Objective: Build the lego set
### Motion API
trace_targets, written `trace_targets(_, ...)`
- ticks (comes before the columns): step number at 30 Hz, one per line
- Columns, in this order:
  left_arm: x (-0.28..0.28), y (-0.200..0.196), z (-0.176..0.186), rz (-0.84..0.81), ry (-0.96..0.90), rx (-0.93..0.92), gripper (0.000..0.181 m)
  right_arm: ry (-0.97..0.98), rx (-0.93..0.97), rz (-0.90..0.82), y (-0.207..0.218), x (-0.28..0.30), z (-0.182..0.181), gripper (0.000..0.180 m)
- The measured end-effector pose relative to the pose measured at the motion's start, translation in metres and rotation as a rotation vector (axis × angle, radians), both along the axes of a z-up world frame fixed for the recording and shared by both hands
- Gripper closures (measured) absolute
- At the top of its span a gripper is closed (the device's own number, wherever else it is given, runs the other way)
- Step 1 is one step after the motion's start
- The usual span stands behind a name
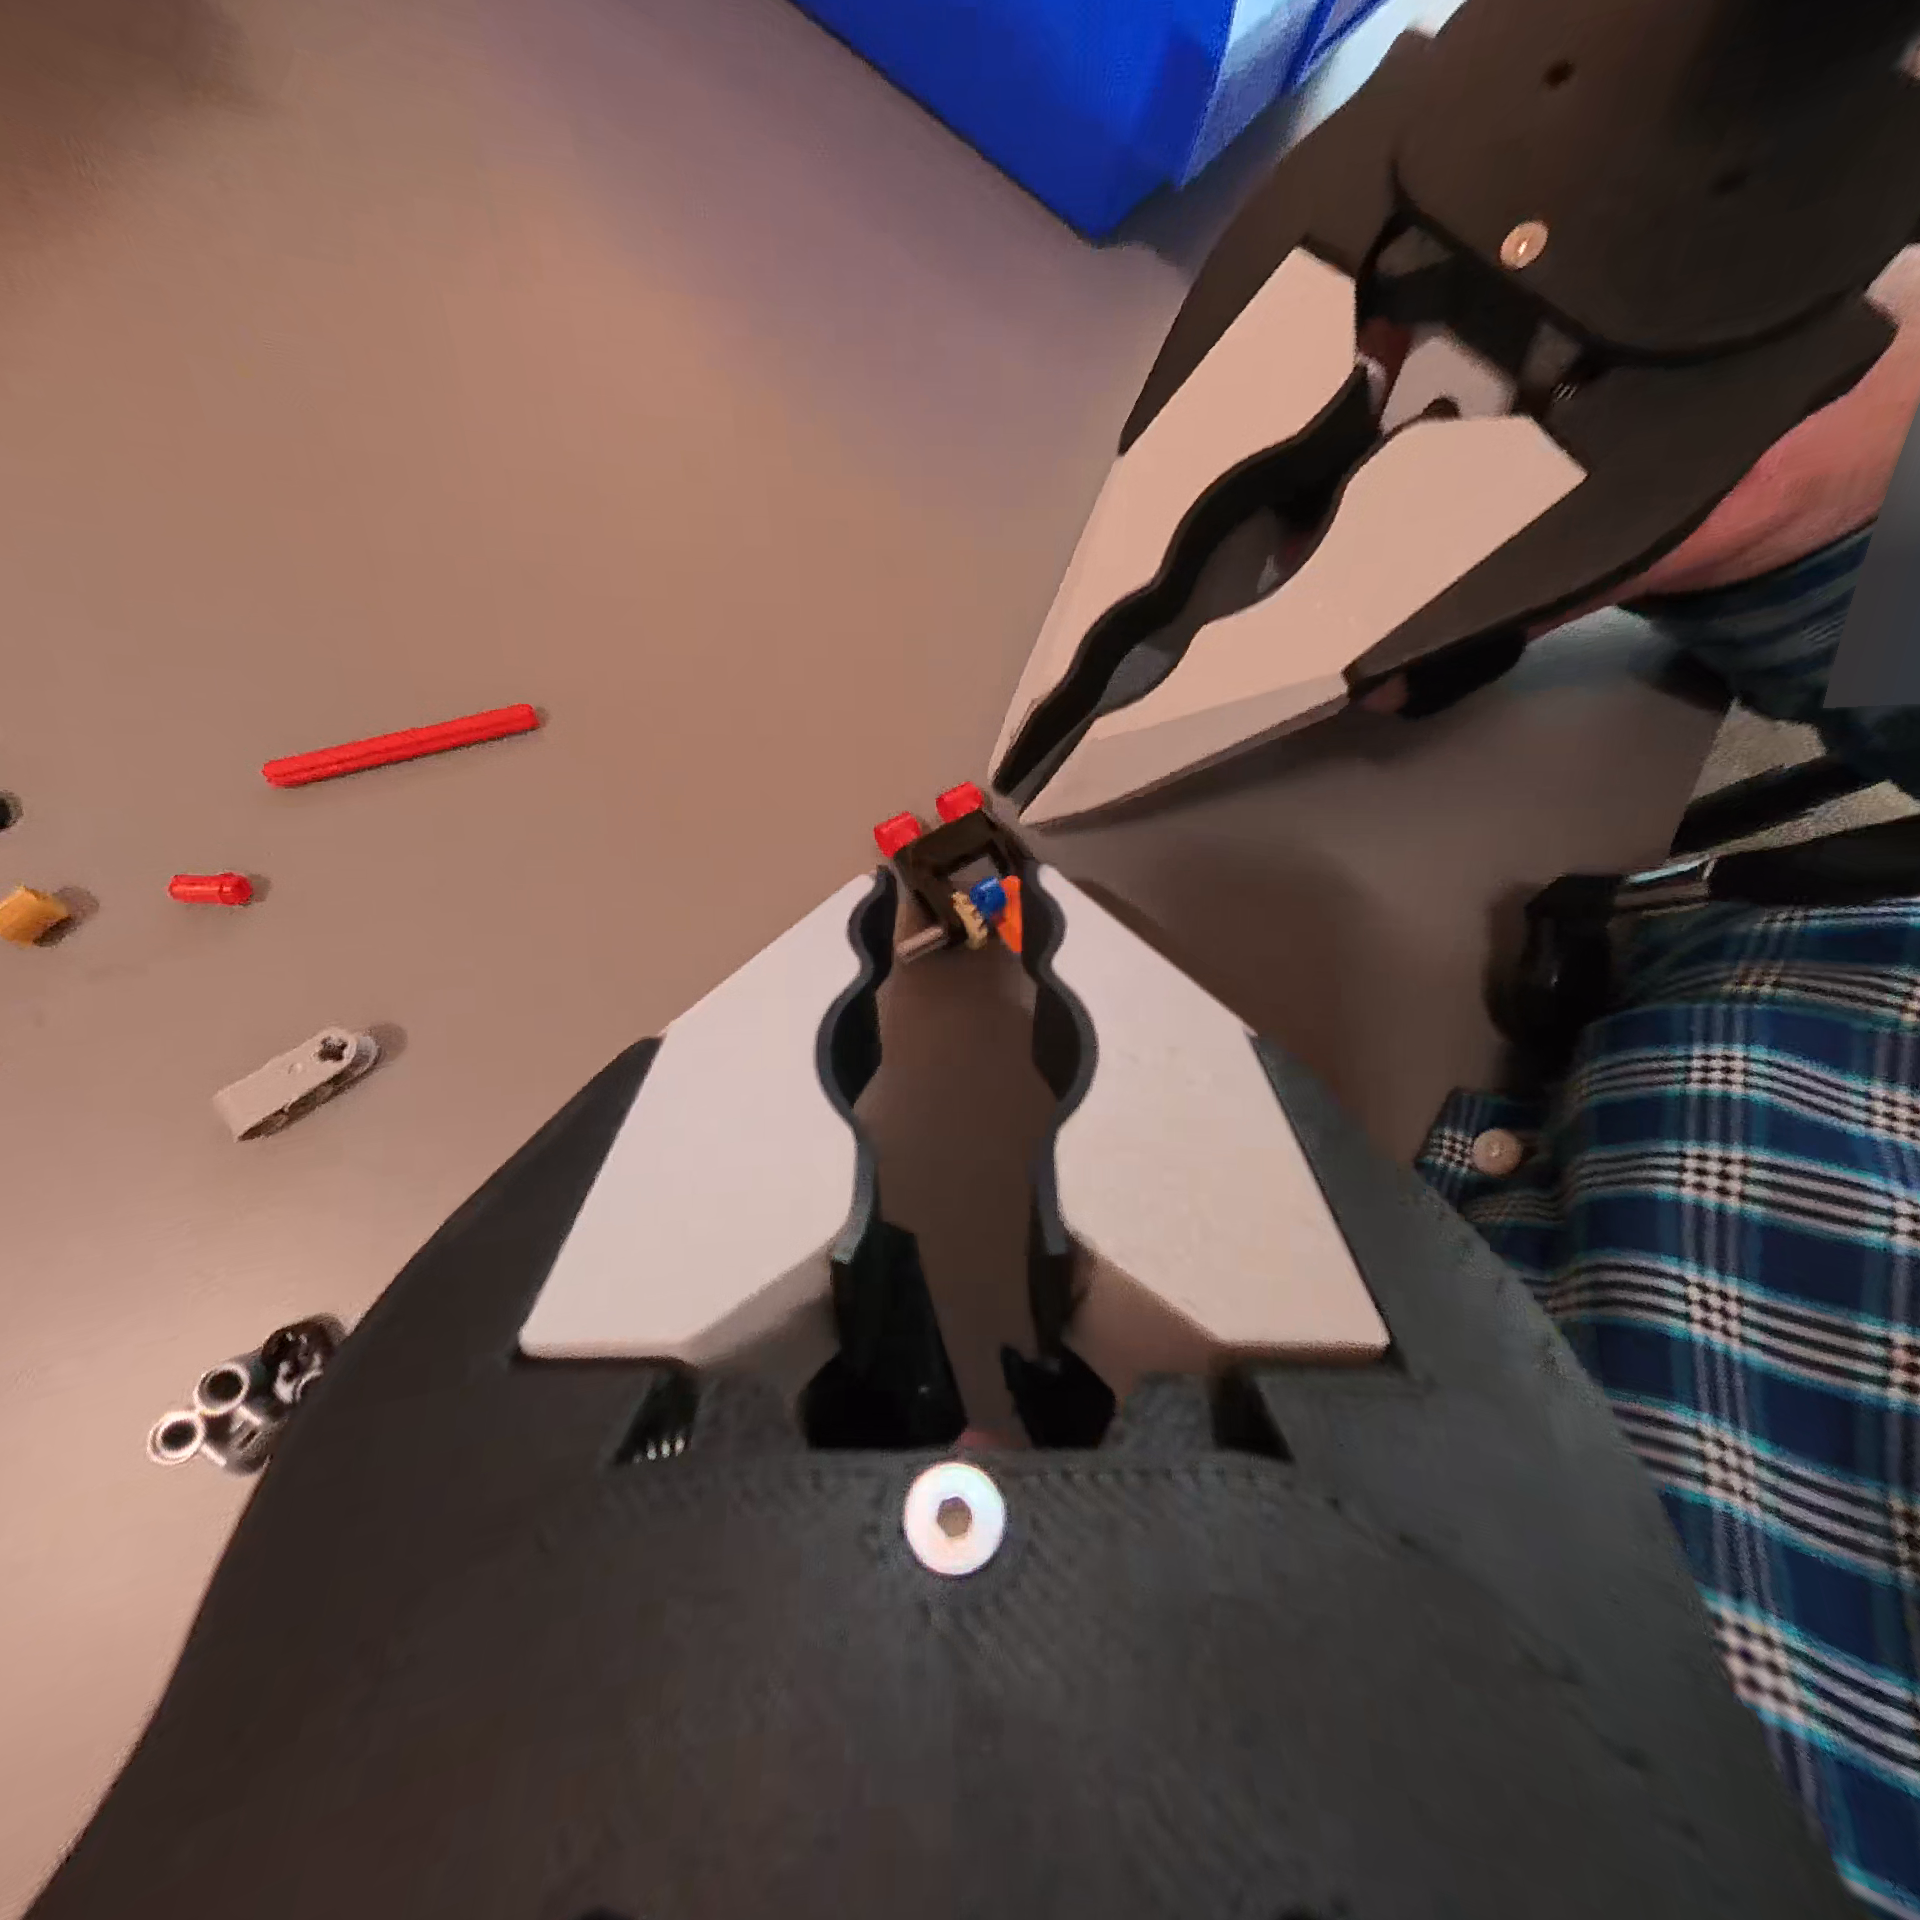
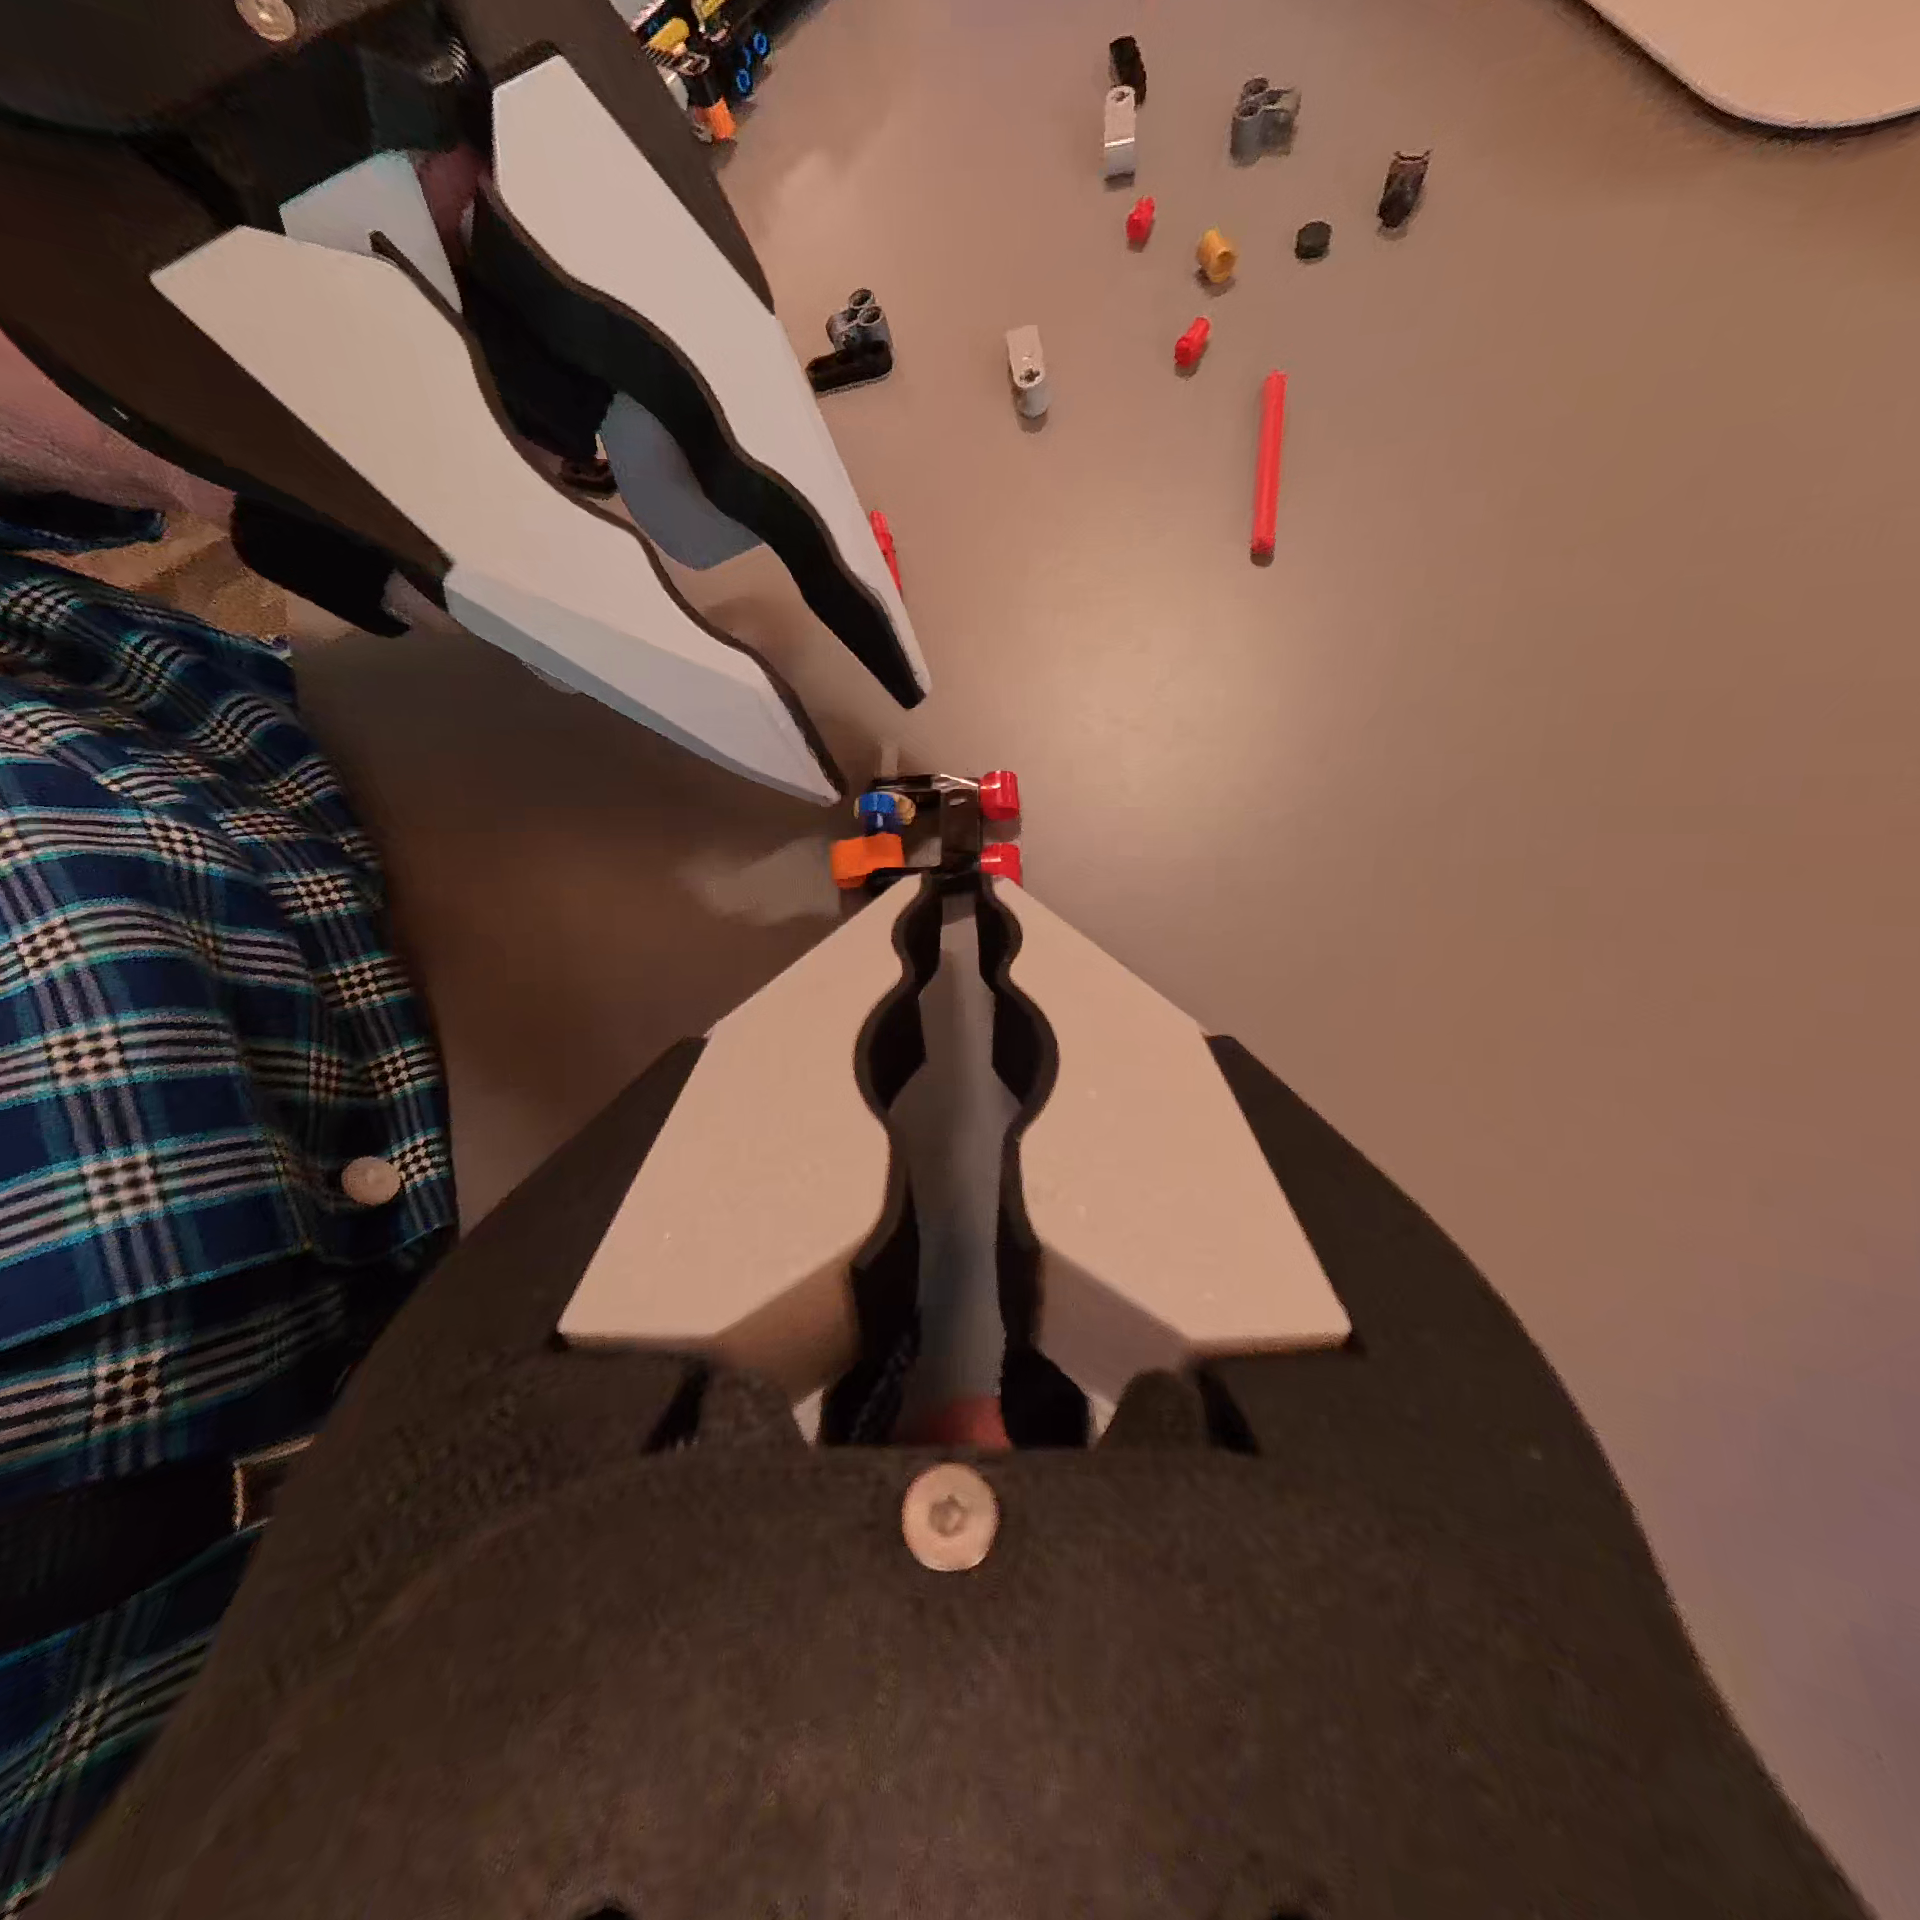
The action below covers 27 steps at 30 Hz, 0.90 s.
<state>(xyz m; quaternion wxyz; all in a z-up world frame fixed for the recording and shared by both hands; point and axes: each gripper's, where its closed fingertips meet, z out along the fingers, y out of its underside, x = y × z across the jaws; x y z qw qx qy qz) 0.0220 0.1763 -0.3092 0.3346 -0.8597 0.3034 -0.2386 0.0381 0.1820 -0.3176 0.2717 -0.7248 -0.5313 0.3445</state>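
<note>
We have the small lego assembly (image 1: pixel 951 883) between both jaws above the tabletop (image 1: pixel 520 416): left gripper (image 1: pixel 961 904) clamped across it, right gripper (image 2: pixel 951 883) pinched on its black frame. It looks light, rigid, easily popped apart; we'd grip the frame, not the pins.

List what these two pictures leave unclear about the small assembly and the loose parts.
- Small assembly: left wrist view, the left gripper hides its sides, so jaw contact is unclear.
- Right gripper: right wrist view, its tips cover the frame's near edge; the grip is unclear.
- Ring-shaped parts: left wrist view, blurred, partly behind the gripper body.
- Parts pile: right wrist view, cut by the top edge.
</note>
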Motion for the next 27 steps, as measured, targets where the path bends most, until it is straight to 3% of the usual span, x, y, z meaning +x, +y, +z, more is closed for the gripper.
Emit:
trace_targets(11,0.007,-0.002,-0.005,-0.049,0.060,0.063,0.177,-0.011,0.014,0.045,-0.004,-0.006,-0.002,0.180)
trace_targets(20,0.007,-0.005,-0.009,-0.069,0.102,0.080,0.179,0.024,0.006,0.038,-0.001,-0.006,0.004,0.180)
trace_targets(27,0.004,-0.004,-0.009,-0.073,0.113,0.083,0.179,-0.014,0.066,0.076,0.003,-0.005,-0.001,0.158)
